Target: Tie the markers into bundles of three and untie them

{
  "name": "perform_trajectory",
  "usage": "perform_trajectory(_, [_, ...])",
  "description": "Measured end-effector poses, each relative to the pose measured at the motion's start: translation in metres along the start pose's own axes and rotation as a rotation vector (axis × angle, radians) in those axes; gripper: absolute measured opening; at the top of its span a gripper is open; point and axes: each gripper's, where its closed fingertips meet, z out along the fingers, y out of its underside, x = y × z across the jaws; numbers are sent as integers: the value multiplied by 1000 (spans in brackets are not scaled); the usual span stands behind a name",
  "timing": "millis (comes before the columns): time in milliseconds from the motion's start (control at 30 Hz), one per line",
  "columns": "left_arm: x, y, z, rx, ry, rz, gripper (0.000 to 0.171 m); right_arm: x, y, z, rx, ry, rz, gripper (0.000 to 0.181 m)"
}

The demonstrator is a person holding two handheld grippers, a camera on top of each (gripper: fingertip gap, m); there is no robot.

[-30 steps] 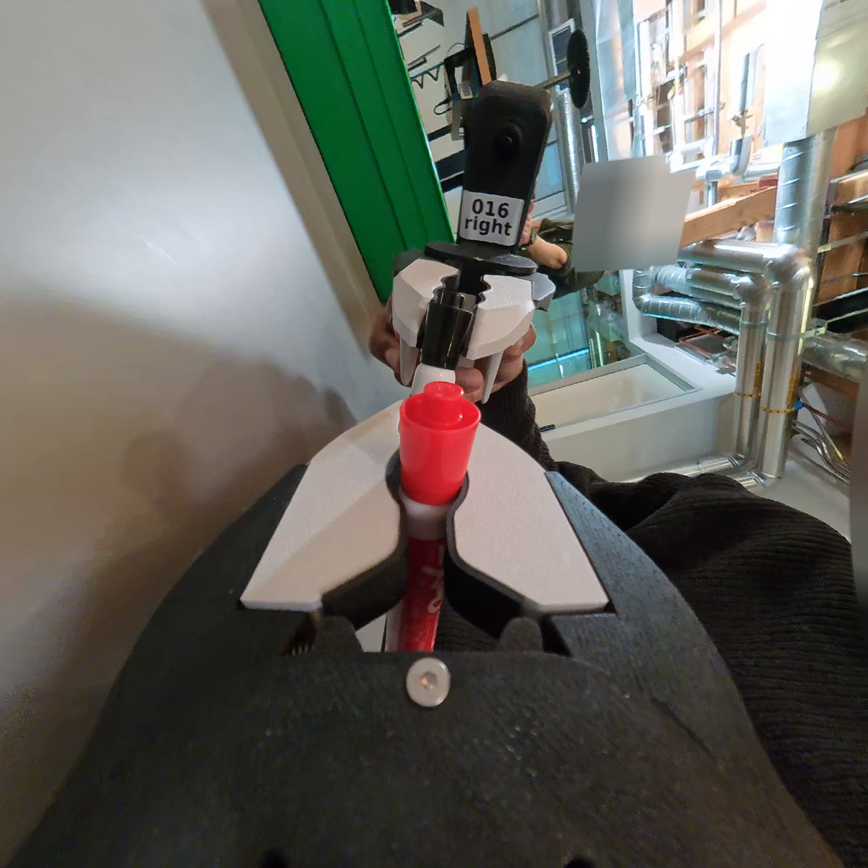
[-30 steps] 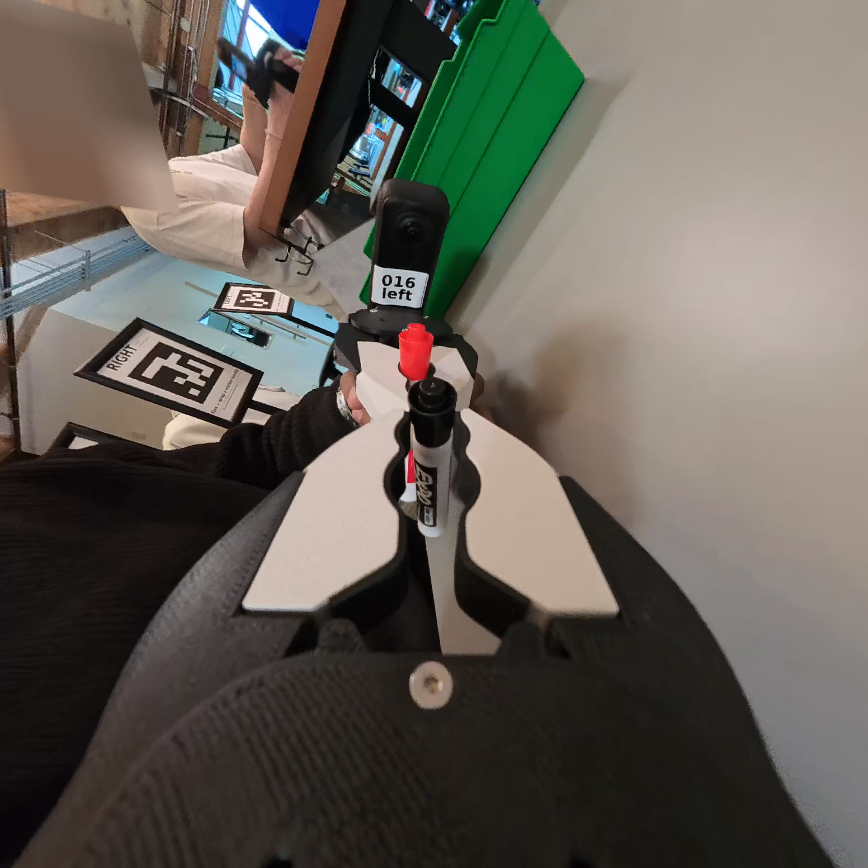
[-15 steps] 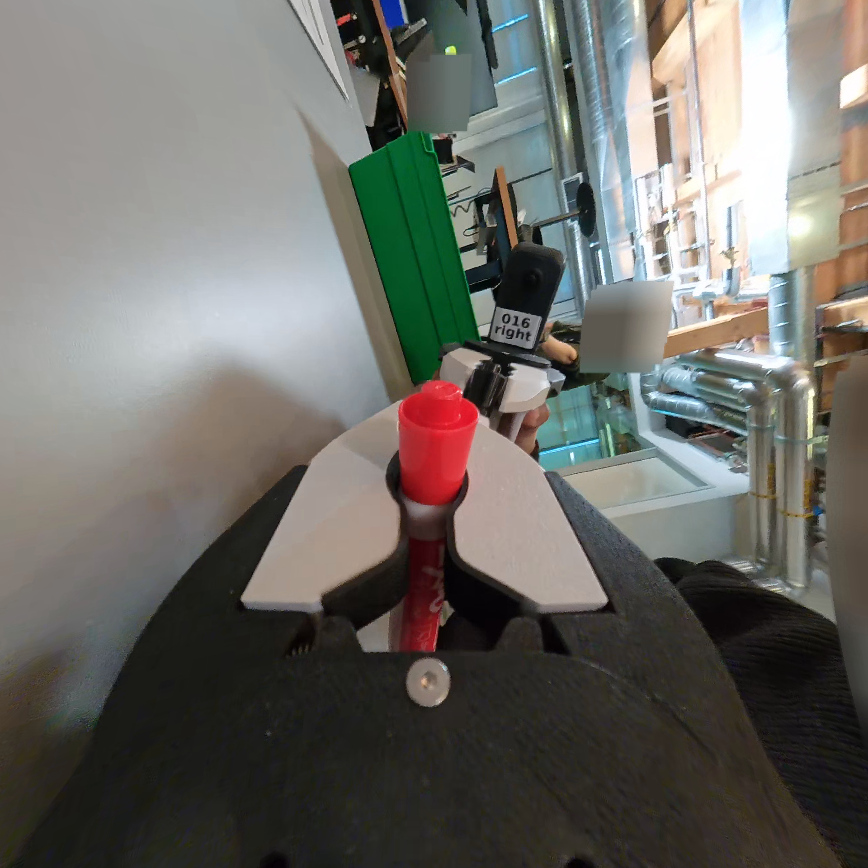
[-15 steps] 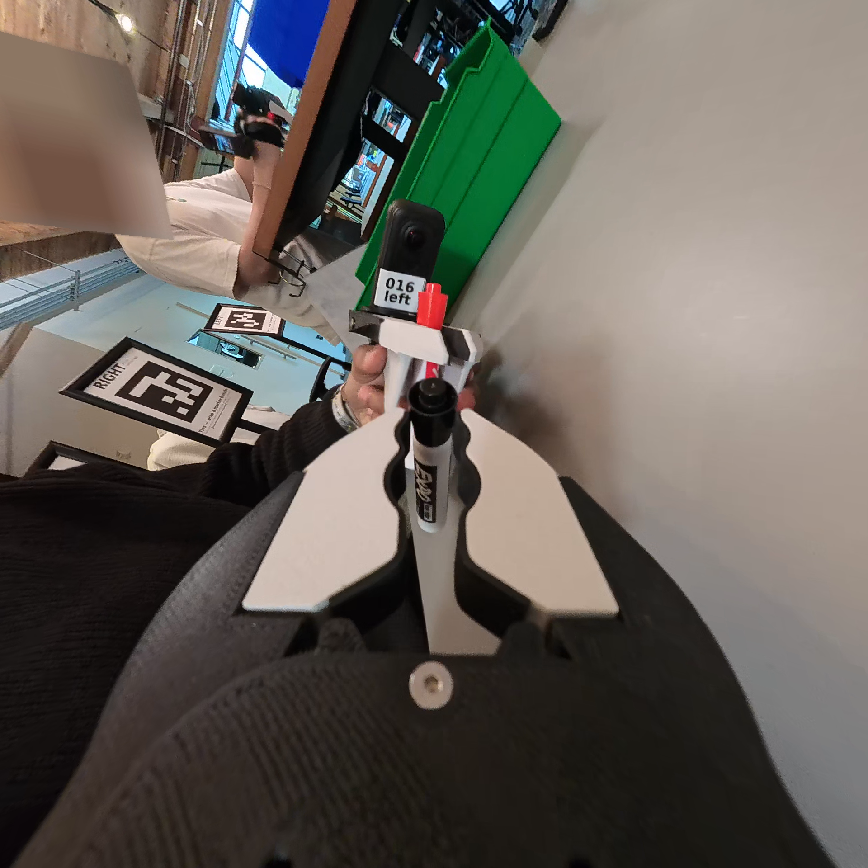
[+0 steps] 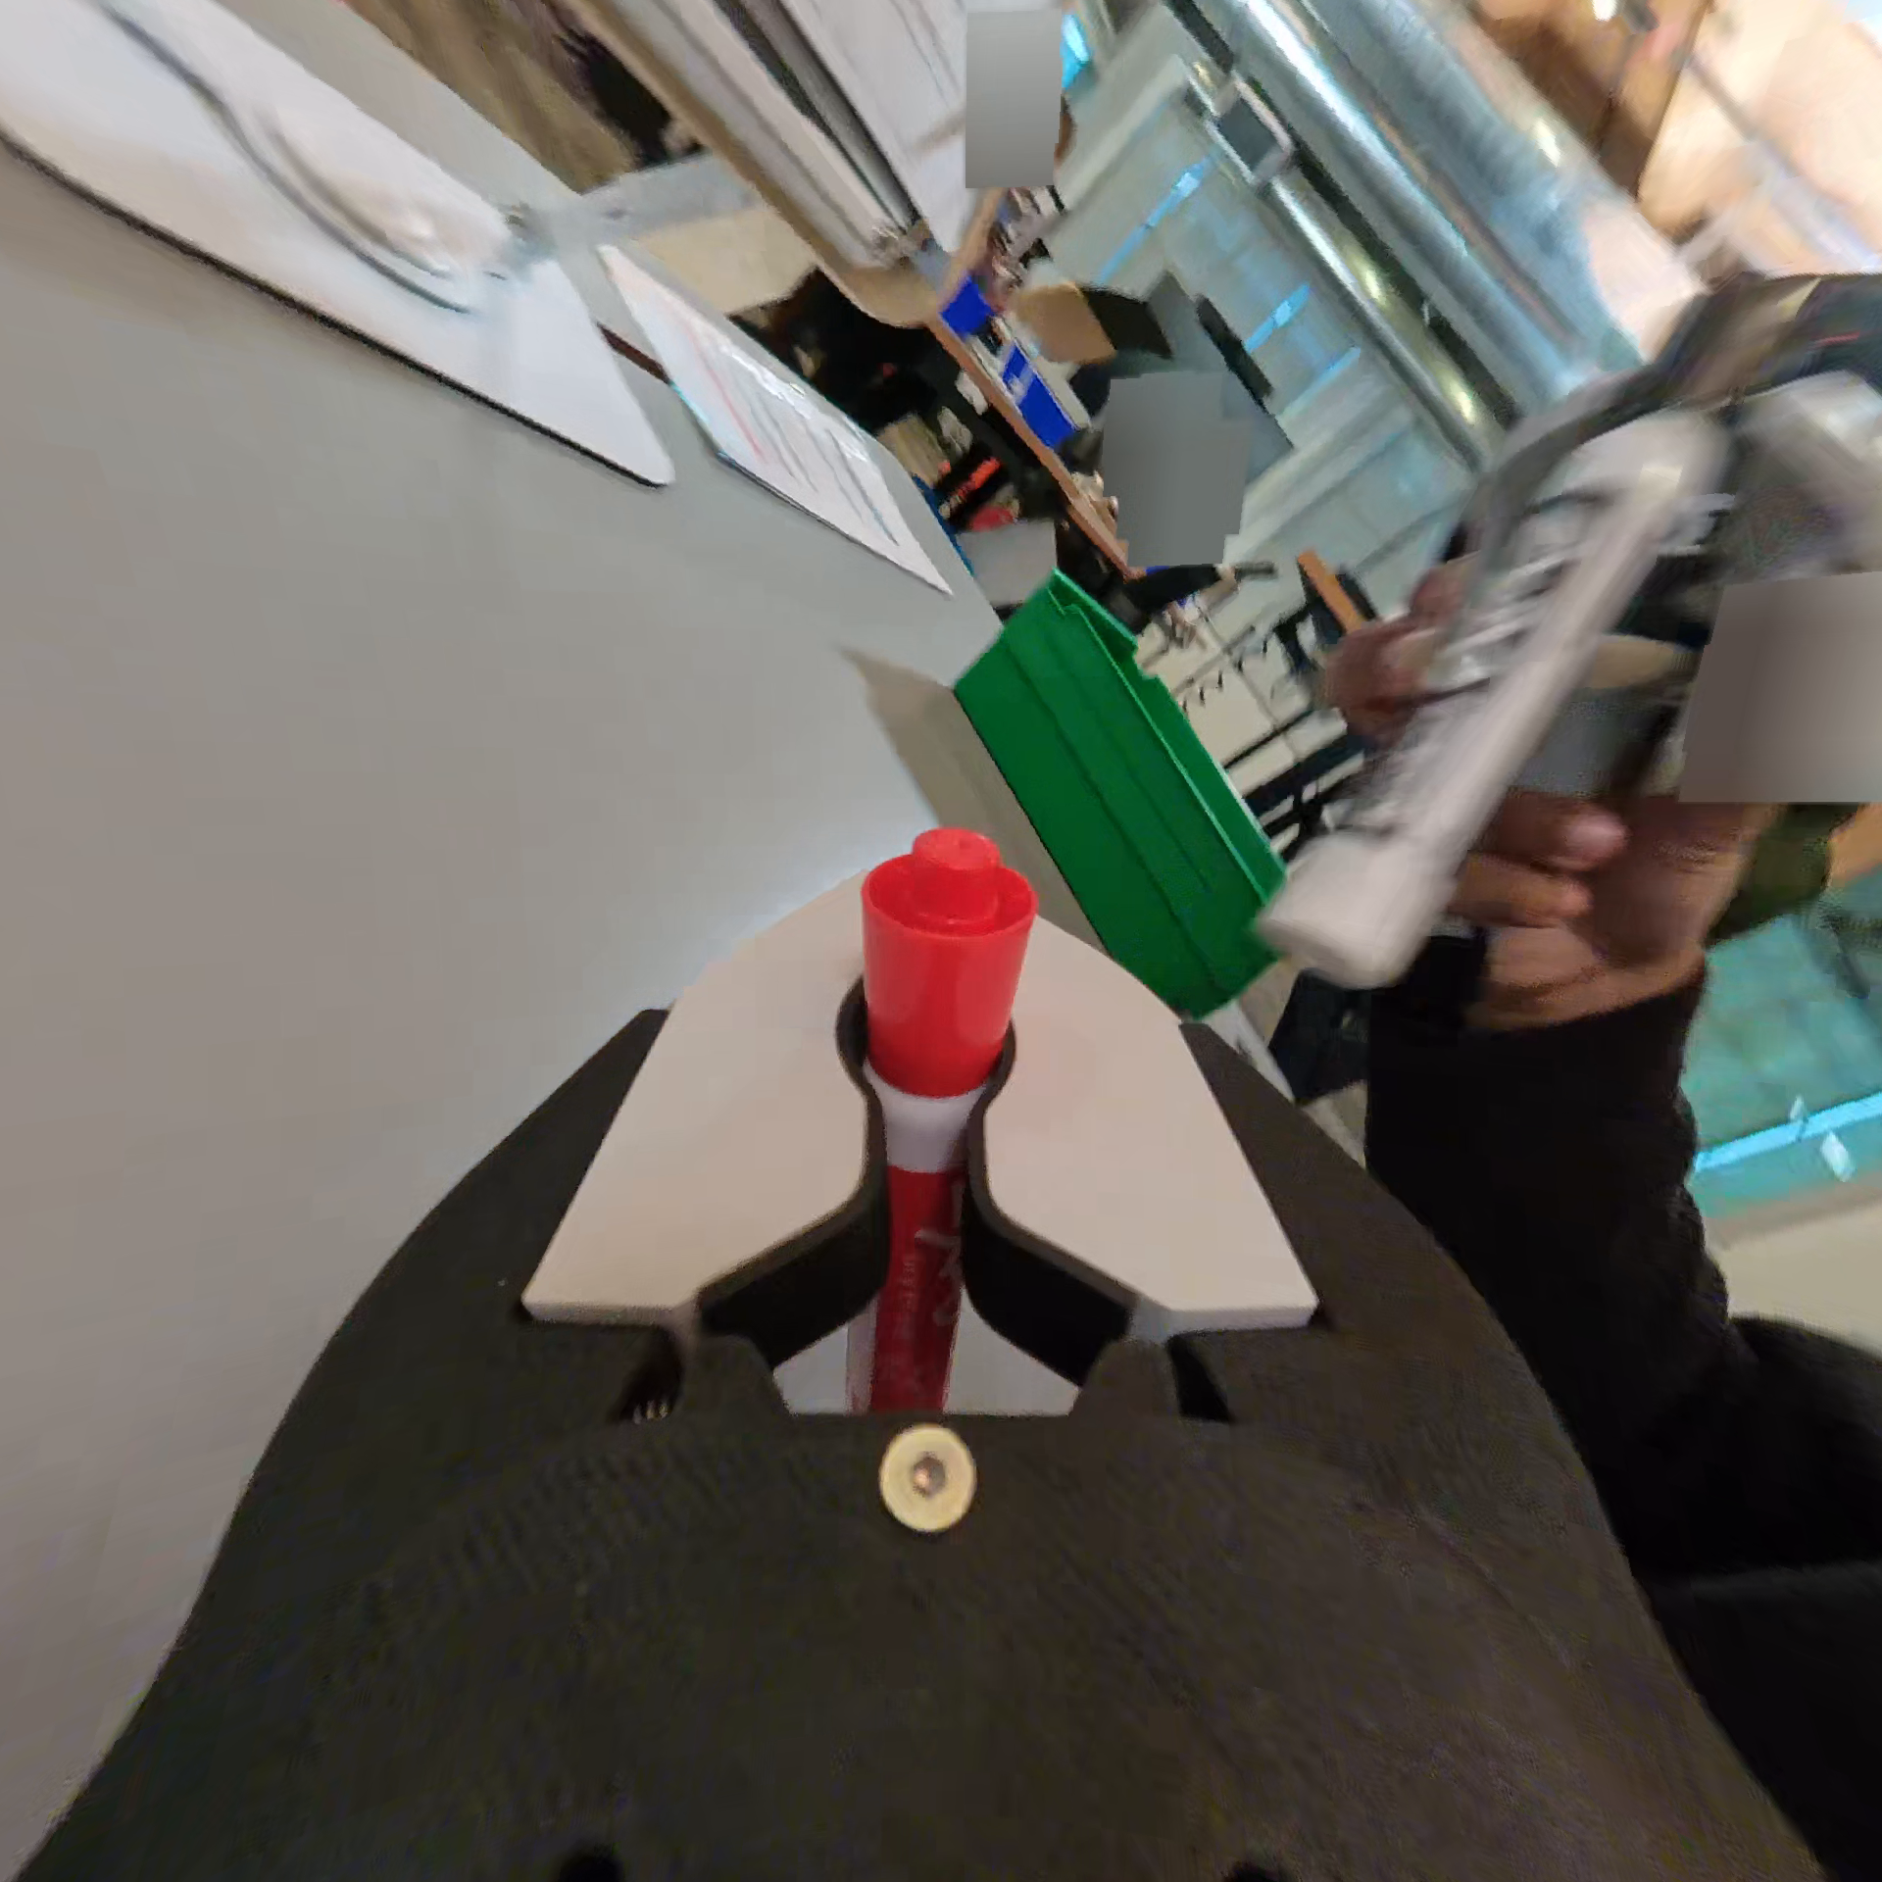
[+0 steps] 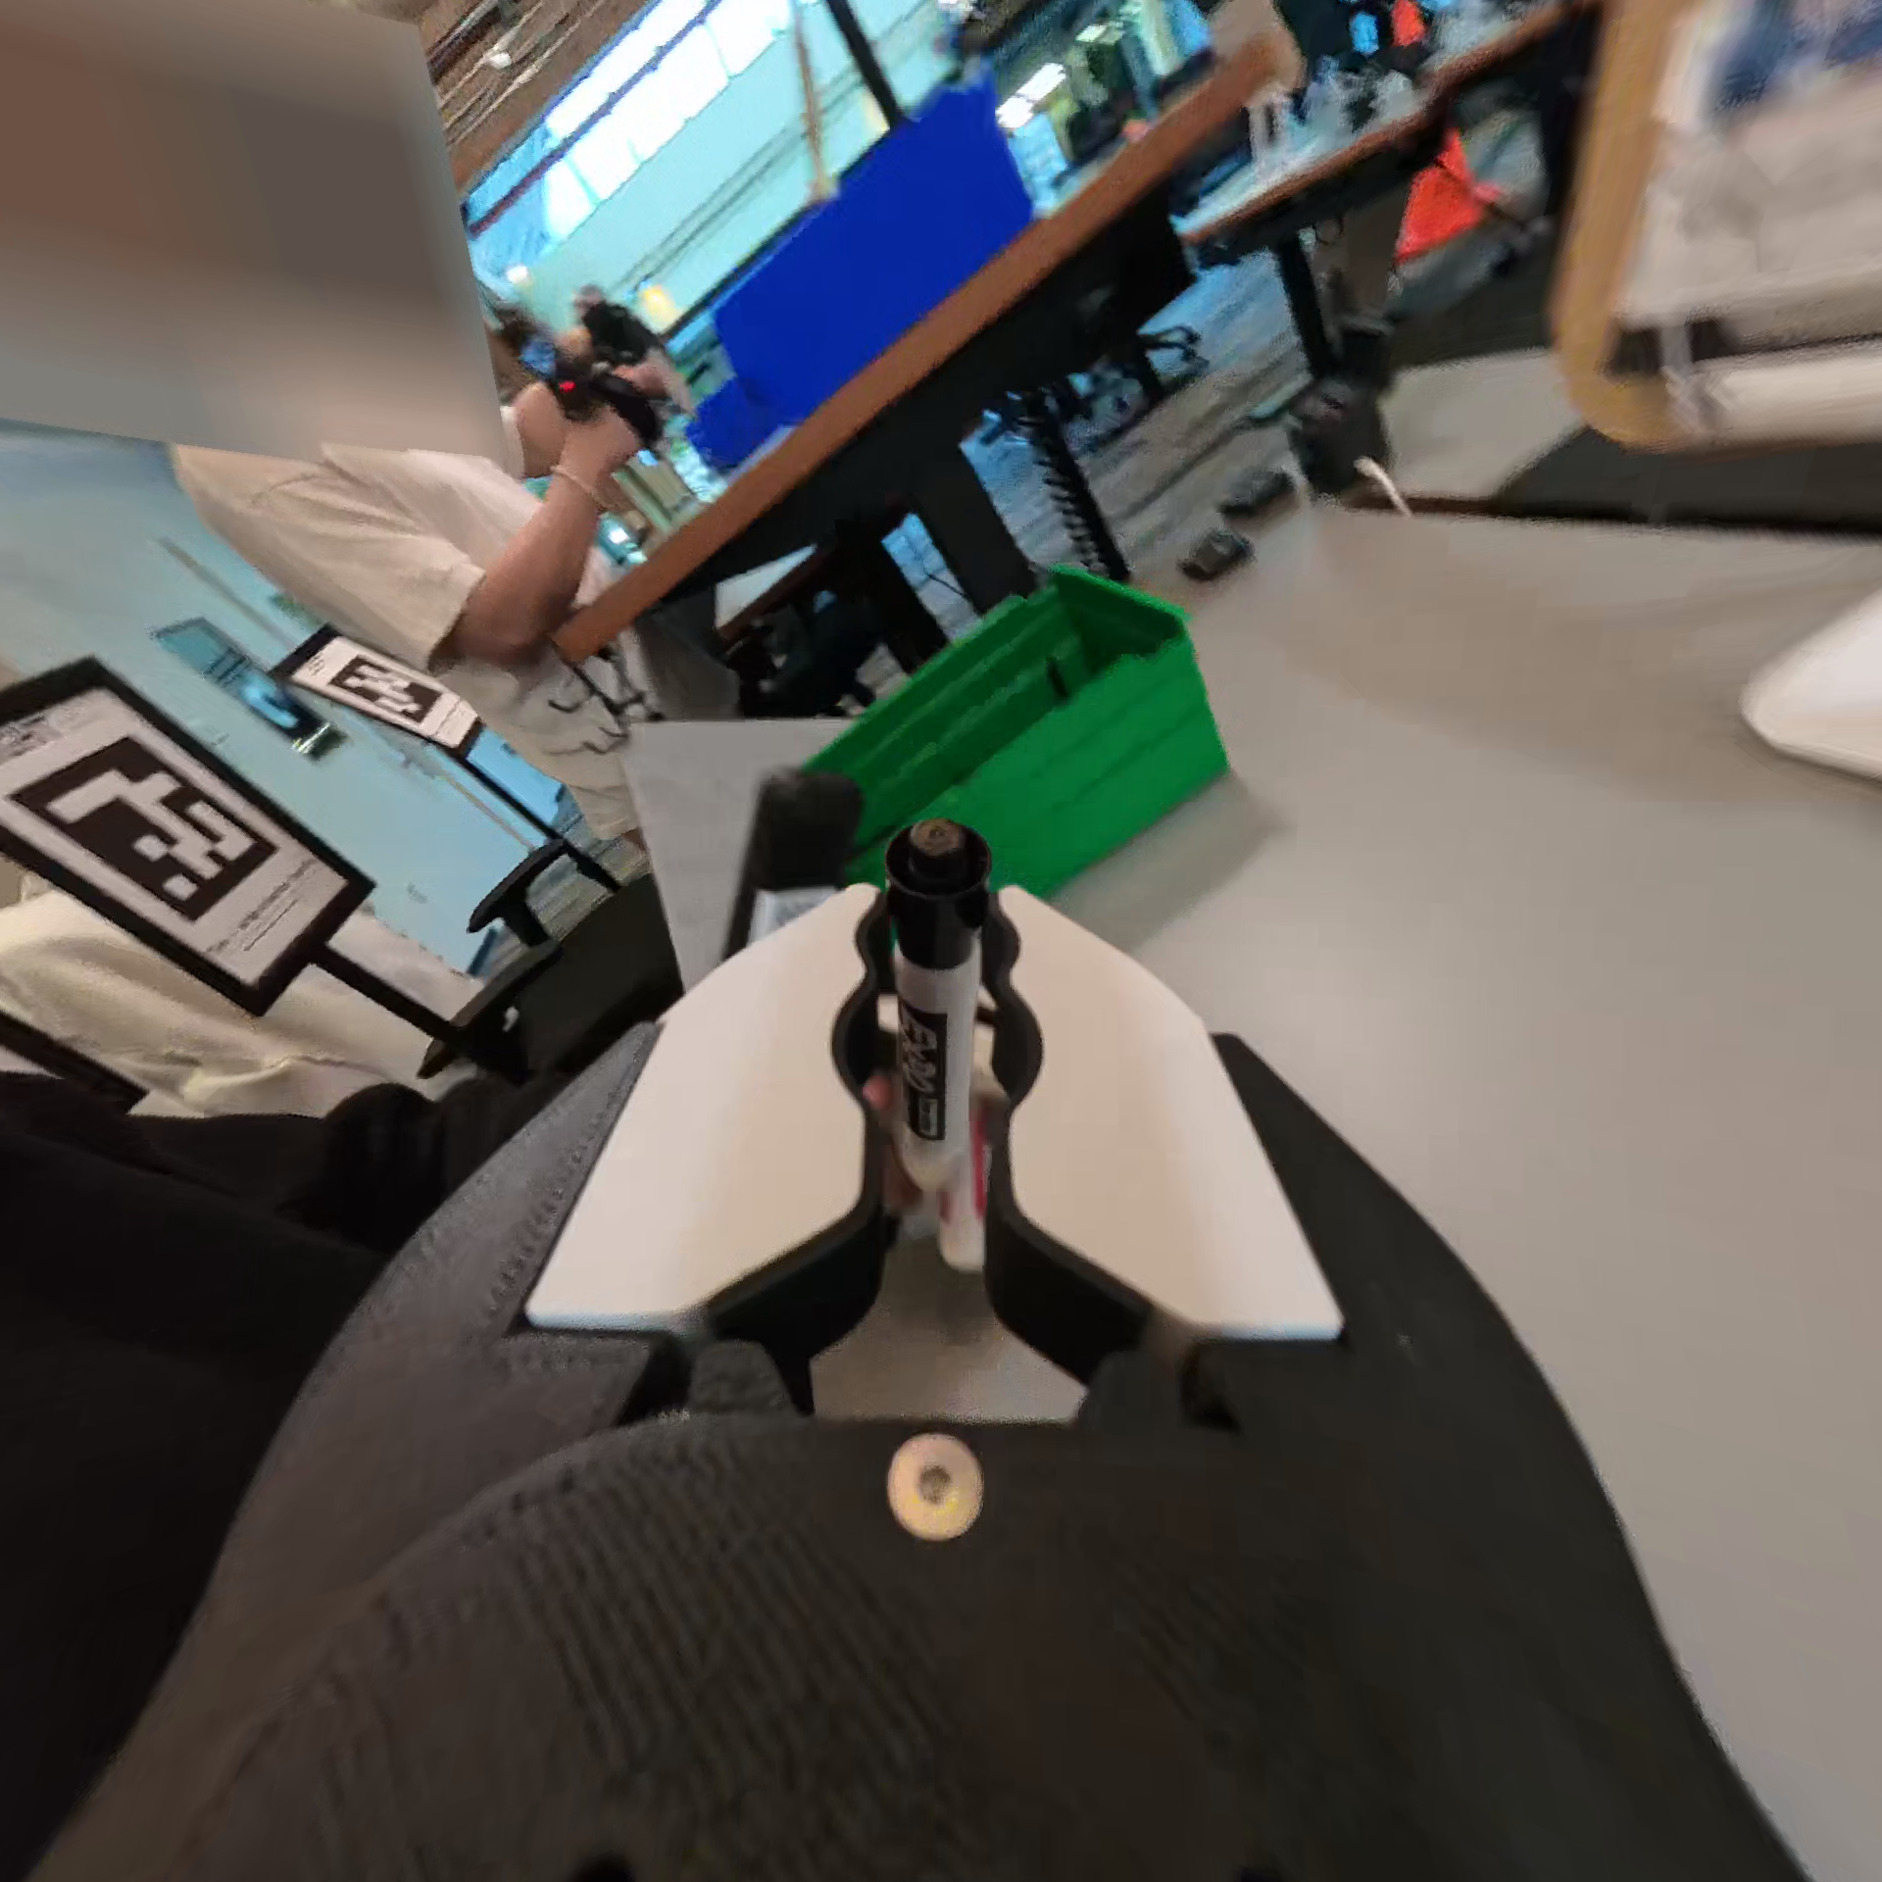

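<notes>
My left gripper [image 5: 937, 1008] is shut on a red marker [image 5: 942, 967], whose red cap sticks out past the fingertips. My right gripper [image 6: 935, 922] is shut on a black marker [image 6: 932, 978], cap end forward. Both are held above the grey table [image 6: 1477, 1018]. In the left wrist view the right gripper [image 5: 1477, 693] is a blurred shape at the upper right, held by a hand [image 5: 1568, 896]. In the right wrist view a red and white marker body [image 6: 962, 1181] shows just under the black marker, and the left gripper's black camera [image 6: 805, 830] stands just behind my left finger.
A green bin [image 6: 1029, 733] stands on the table ahead, also in the left wrist view [image 5: 1110, 794]. A white board [image 5: 306, 214] and a paper sheet [image 5: 794, 448] lie farther off. A white object [image 6: 1823, 703] sits at the right. A person in a white shirt [image 6: 407, 570] and black-and-white marker signs [image 6: 153, 825] are at the left. The gap from one gripper's tips to the other's is roughly 12 cm. The white object [image 6: 1823, 703] lies around 30 cm away from my left fingertips.
Both grippers have swung round, each still holding its marker. The right gripper has shifted from straight ahead to the upper right of the left view. The left gripper has dropped below the right one.
</notes>
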Motion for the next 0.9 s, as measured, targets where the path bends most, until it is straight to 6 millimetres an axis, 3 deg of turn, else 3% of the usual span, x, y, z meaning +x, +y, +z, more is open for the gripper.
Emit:
perform_trajectory(100, [-17, -2, -1, 35, -32, -136, 9, -40, -37, 63, -11, -122, -82, 17])
perform_trajectory(200, [-31, -4, -2, 49, -79, -149, 10, -63, -47, 148, -147, -153, -200, 18])
perform_trajectory(333, [-35, -13, -8, 94, -102, -143, 10, -76, -19, 261, -442, -180, -252, 18])
perform_trajectory(433, [-39, -15, -11, 107, -105, -187, 10, -60, 17, 327, -676, -104, -317, 18])
perform_trajectory(500, [-43, -16, -13, 118, -111, -219, 10, -42, 41, 360, -811, -39, -330, 18])
perform_trajectory(600, [-49, -18, -15, 131, -117, -265, 9, -1, 82, 385, -1066, 86, -329, 18])
perform_trajectory(700, [-50, -19, -15, 132, -121, -275, 9, 30, 115, 393, -1246, 173, -297, 18])
perform_trajectory(800, [-46, -19, -15, 127, -116, -253, 10, 41, 139, 393, -1338, 203, -289, 18])
perform_trajectory(900, [-44, -19, -15, 121, -116, -227, 10, 39, 141, 387, -1347, 207, -339, 26])
